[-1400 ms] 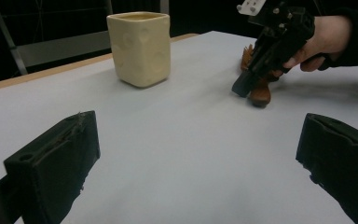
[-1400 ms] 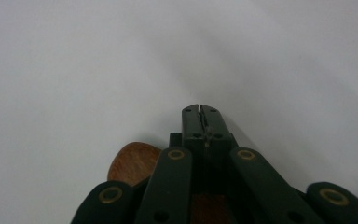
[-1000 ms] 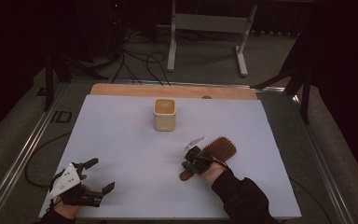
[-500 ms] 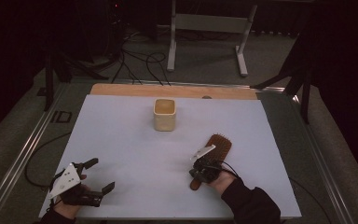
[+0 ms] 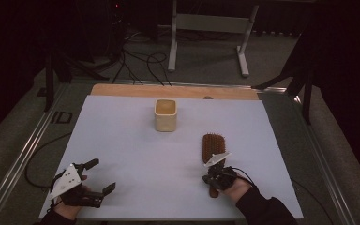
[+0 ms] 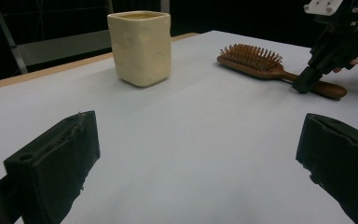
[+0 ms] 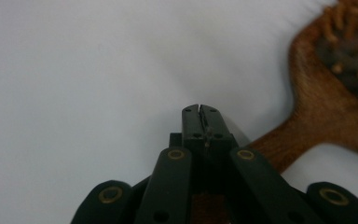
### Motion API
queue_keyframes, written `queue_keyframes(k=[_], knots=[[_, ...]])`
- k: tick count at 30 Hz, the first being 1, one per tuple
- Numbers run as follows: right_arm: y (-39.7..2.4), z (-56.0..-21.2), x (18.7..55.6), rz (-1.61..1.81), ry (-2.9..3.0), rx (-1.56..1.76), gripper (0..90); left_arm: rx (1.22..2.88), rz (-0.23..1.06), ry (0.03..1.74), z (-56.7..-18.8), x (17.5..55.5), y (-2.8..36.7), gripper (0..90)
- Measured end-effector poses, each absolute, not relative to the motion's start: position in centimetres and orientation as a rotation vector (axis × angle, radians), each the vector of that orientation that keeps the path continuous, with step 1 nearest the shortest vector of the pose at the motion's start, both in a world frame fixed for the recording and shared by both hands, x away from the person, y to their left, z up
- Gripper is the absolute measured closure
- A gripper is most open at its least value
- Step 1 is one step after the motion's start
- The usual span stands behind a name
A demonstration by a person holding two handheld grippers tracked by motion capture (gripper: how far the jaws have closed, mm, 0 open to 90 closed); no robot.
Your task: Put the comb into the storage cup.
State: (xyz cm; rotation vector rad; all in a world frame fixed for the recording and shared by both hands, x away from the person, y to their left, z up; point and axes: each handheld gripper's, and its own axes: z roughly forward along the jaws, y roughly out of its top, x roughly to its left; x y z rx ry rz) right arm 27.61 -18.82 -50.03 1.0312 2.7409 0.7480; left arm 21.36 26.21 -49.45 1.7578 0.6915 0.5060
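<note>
High view: a white table [image 5: 136,154] is seen with a cream square cup [image 5: 165,115] standing upright toward the middle of its far edge. A wooden hairbrush [image 5: 212,150] lies bristles-up nearer the right edge, its handle pointing to the near edge. The right gripper [image 5: 214,177] is held over that handle; in the right gripper view its jaws are pressed together with nothing between them, the handle passing just beside and under them. The left gripper [image 5: 98,176] is held near the near left corner, jaws spread wide apart and empty, well apart from cup and hairbrush.
</note>
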Motion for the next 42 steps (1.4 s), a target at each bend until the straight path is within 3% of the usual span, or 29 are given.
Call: queue_keyframes(k=[12,42], knots=[[-21.9,-49.9,27.5,0.719,2.705,1.087,90.0,1.76,0.504,0.692,-49.5,21.4,26.1,0.1],[-24.9,-49.9,28.7,0.687,2.664,1.155,90.0,1.767,0.508,0.691,-49.5,21.4,26.1,0.1]])
